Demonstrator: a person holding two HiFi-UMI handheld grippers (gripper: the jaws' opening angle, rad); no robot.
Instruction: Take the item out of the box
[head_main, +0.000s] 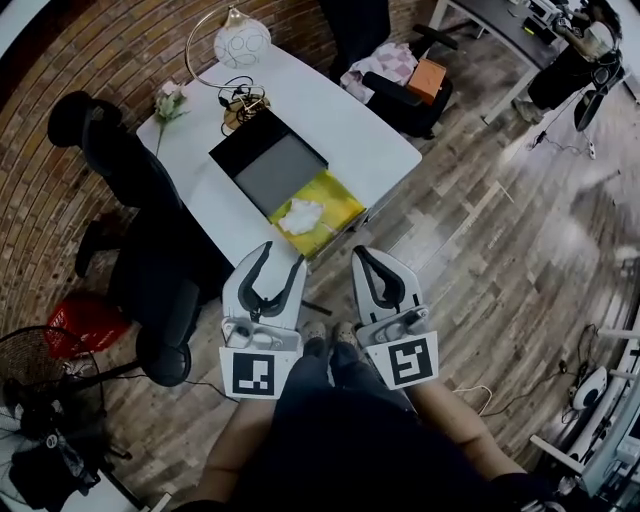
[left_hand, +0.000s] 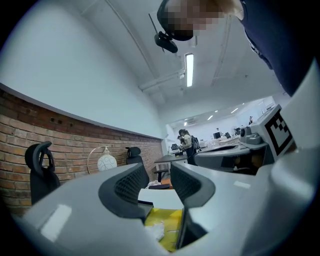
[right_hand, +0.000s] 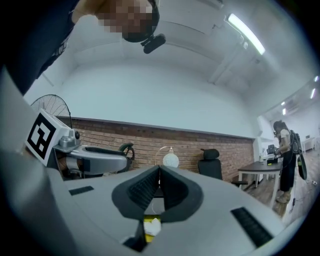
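Note:
On the white table (head_main: 350, 125) lies an opened box: a black lid part with a grey inside (head_main: 272, 165) and a yellow tray (head_main: 338, 198) at the table's near corner. A white crumpled item (head_main: 300, 215) rests in the yellow tray. My left gripper (head_main: 281, 256) is open and empty, hanging just short of the tray's near edge. In the left gripper view, the yellow tray (left_hand: 169, 224) shows between the spread fingers (left_hand: 126, 186). My right gripper (head_main: 360, 252) is shut on nothing, to the right of the tray. The white item (right_hand: 152, 226) shows below its closed tips (right_hand: 159, 172).
A white globe lamp (head_main: 241, 42), a flower (head_main: 169, 100) and cables sit at the table's far end. Black office chairs (head_main: 115, 160) stand on the left, another with an orange thing (head_main: 427, 78) beyond the table. A red basket (head_main: 78, 325) and a fan (head_main: 35, 375) stand on the floor at left.

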